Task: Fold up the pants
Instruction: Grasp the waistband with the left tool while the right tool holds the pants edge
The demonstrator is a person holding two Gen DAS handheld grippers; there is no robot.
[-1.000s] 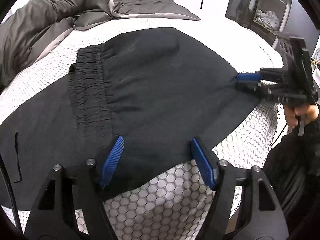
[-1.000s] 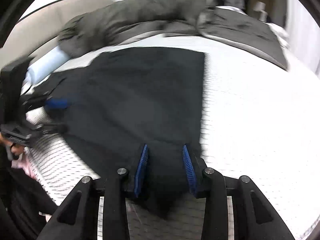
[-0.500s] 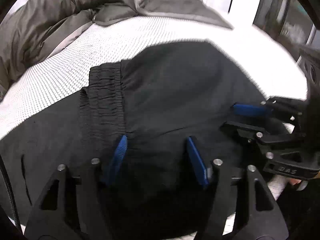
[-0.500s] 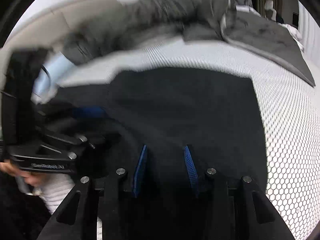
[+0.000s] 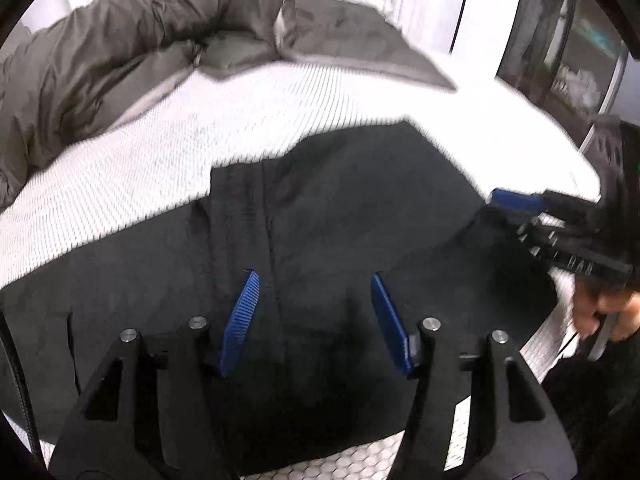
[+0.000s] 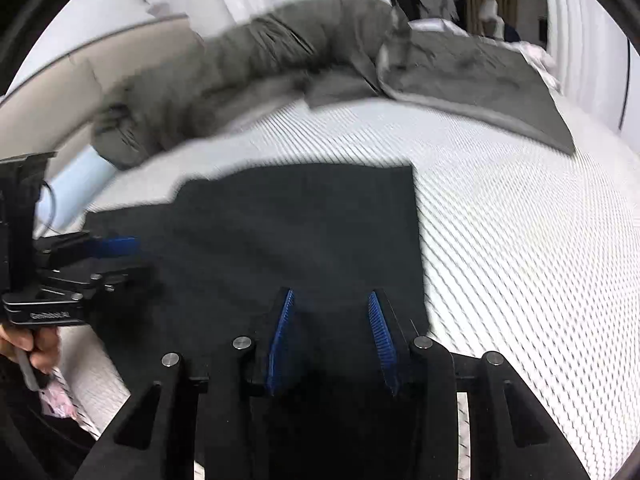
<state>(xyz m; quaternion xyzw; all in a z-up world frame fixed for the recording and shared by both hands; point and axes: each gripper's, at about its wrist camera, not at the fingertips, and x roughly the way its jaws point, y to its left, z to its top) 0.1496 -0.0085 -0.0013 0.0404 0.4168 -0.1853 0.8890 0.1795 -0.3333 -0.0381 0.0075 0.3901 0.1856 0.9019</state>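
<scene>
Bedroom, white honeycomb-textured mattress with a grey duvet bunched at the 11 o'clock side. Black pants lie spread on the bed, near edge lifted toward both cameras. The waistband runs at 12 o'clock from the left fingers.

Left hand-held gripper: jaws mid-width and just been closing, black cloth fills the gap. I cannot tell if the pads actually pinch it or the fabric only drapes through. Right hand-held gripper: narrower gap, cloth between the blue pads there too. It reads as gripped, judging by how the hem rises into the jaws. In the left view it appears at 3 o'clock, biting the cloth corner.

Risks from here:
- Left grip looks loose. If the pads aren't clamped, that side could slip out mid-fold and the edge would land skewed.
- The two grippers sit at different points along the edge. Uneven lift or pace would probably twist the fold line and leave a diagonal crease.
- Both frames are motion-blurred, so the carry looks fast. Thin fabric could billow and fold under itself on landing.
- The duvet lies near the far edge of the pants. Overshooting toward 12 o'clock could drop the folded edge onto it, not flat on the mattress.
- Slack between the grippers may sag and double up.
</scene>
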